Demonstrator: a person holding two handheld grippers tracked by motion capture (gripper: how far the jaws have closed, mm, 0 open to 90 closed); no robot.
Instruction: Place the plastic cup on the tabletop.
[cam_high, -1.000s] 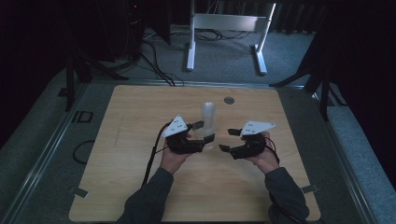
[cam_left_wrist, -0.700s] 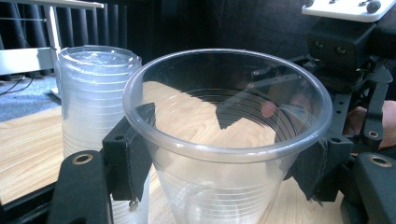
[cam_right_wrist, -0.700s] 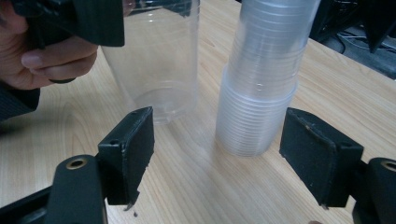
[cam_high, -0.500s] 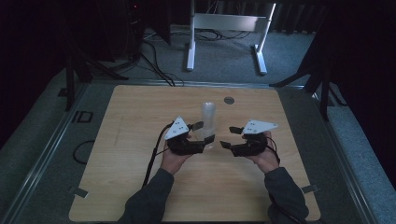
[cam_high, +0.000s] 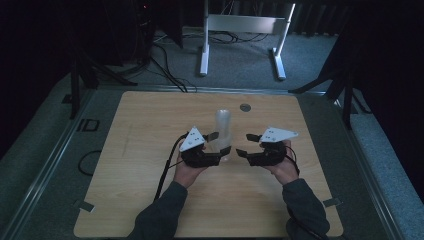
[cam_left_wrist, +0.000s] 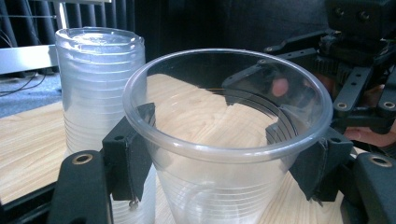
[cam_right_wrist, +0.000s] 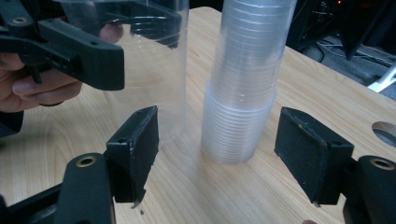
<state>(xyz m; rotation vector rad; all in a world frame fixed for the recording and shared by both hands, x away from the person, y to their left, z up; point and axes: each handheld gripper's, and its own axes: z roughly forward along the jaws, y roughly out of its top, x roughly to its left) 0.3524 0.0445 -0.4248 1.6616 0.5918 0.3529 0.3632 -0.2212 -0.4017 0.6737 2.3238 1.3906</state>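
Holding one clear cup gently, the left gripper is keeping it upright beside the stack, while the right gripper is waiting wide open.

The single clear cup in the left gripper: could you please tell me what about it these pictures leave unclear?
- Its base: cut off by the bottom edge in the left gripper view, so the clear cup may rest on the table or not.
- Its rim: cut off by the top edge in the right gripper view.
- In the high view, the left gripper covers it, and its outline blends with the cup stack.
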